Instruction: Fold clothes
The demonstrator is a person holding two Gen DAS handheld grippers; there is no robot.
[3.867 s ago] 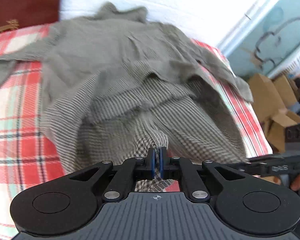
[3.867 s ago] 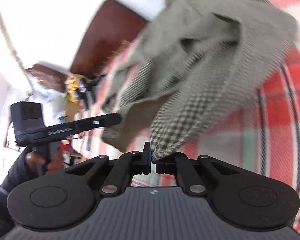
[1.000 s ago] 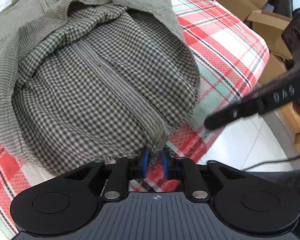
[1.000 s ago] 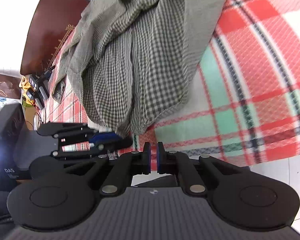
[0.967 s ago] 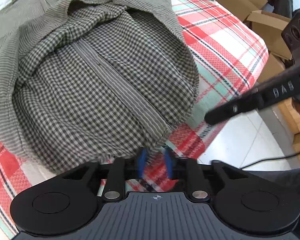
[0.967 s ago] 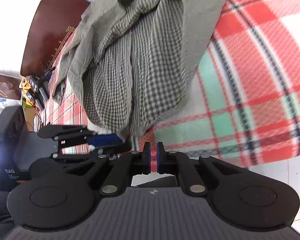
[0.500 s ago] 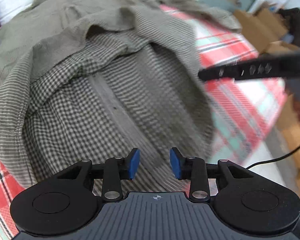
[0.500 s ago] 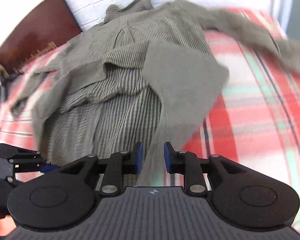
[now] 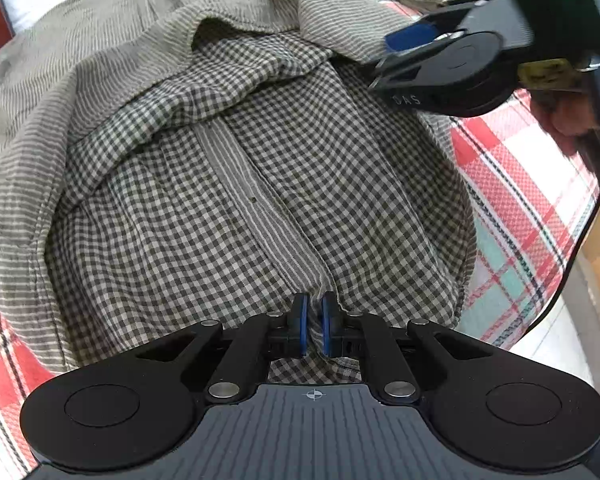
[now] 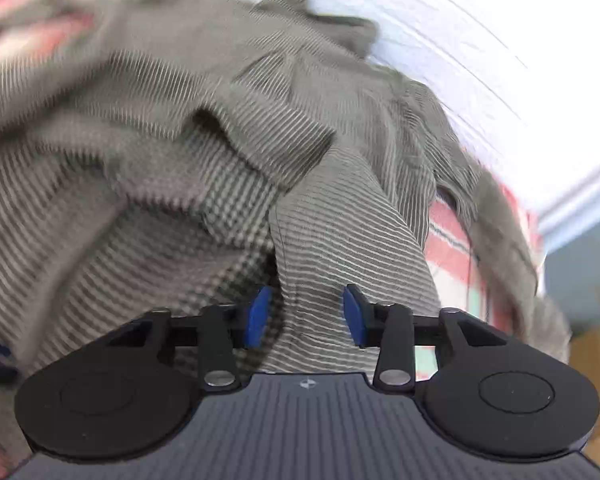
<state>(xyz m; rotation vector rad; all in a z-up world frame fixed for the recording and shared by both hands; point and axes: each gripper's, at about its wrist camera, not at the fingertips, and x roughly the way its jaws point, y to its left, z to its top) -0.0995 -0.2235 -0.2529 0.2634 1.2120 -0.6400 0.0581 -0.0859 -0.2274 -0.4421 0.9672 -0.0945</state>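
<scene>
Closing on the near hem of the shirt (image 9: 160,208), the left gripper (image 9: 313,324) has its two blue pads drawn almost together, with a sliver of checked cloth pinched in the narrow gap between them. Straight ahead of these fingers a striped button strip (image 9: 252,200) runs away up the middle of the checked inside of the shirt, and beyond that the plainer striped outer side is bunched in folds. To the right of the fingers and past the shirt's edge lies a red, white and green plaid blanket (image 9: 512,184), on which the whole shirt rests. Far ahead and to the right, the other tool reaches in over the shirt's right edge, a hand (image 9: 560,120) gripping it from behind. The right gripper (image 10: 305,312) shows its blue pads spread wide but closing – a raised ridge of striped cloth stands up between them, and the blurred picture shows neither pad pressing on it. Left of that ridge the checked lining shows through in a pocket of folds; ahead of the fingers the shirt heaps toward its collar, with a pale wall (image 10: 480,40) behind it.
</scene>
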